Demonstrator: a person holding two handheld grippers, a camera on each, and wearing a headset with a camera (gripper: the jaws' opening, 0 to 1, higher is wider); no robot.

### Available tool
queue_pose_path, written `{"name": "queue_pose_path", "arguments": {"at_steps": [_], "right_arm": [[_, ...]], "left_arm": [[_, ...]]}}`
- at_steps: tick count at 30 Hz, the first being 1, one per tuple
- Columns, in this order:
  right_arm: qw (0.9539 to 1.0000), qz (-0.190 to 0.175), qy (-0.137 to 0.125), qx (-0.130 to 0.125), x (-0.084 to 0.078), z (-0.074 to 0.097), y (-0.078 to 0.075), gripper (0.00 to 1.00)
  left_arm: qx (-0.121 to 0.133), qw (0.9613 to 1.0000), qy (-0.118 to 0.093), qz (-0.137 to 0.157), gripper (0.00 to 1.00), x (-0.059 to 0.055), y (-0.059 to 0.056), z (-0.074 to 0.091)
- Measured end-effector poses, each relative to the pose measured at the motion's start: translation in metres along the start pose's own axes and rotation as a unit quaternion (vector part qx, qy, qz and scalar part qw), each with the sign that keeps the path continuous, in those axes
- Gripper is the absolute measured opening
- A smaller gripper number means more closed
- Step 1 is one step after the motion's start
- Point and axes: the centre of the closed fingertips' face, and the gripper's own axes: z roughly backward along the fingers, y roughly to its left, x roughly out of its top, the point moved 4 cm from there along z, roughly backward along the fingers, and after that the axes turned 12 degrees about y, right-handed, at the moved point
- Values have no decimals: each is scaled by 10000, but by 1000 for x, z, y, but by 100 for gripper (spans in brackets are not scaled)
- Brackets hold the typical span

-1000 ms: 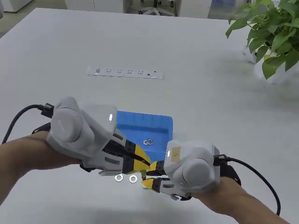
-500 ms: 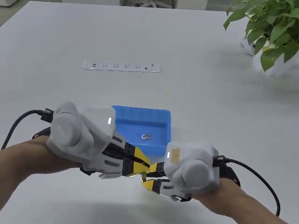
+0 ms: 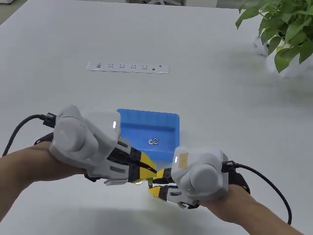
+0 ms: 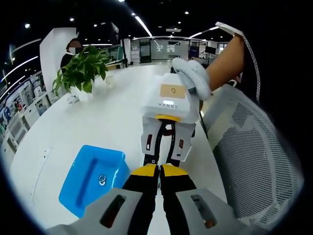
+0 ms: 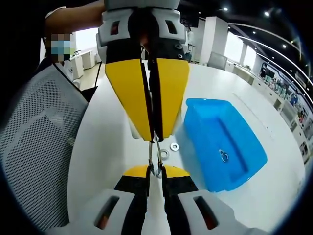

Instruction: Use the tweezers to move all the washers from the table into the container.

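A white tabletop (image 3: 220,122) in a bright open-plan office carries a long white power strip (image 3: 128,67) toward its far edge. A leafy green potted plant (image 3: 283,34) stands toward its far right corner. A grey mesh chair (image 4: 254,156) stands at the near edge, beside your arm.

You hold the two grey grippers nose to nose close to that near edge, in front of a shallow blue rectangular plastic container (image 3: 146,125). Your left gripper (image 5: 154,137) has its yellow-tipped jaws clenched on a pair of thin metal tweezers (image 5: 153,149). The tweezers' legs run out from between those jaws and point straight at your right gripper (image 5: 155,170). The right gripper's jaws stand a narrow gap apart on either side of the tweezers' tips. Whether they are pinching those tips cannot be told.

Two small flat metal ring washers (image 5: 164,154) lie on the bare tabletop just beside the tweezers' tips, between them and the container's near wall. They lie close together, and one is nearer the container than the other. A small cluster of washers (image 3: 154,142) rests on the container's floor, near the wall that faces you.
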Motion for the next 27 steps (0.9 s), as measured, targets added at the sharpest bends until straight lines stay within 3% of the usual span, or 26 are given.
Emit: {"name": "queue_pose_path", "arguments": {"at_steps": [27], "right_arm": [[9999, -56, 32, 86, -1, -3, -1, 11]], "left_arm": [[-10, 9999, -65, 81, 5, 1, 4, -4]]}}
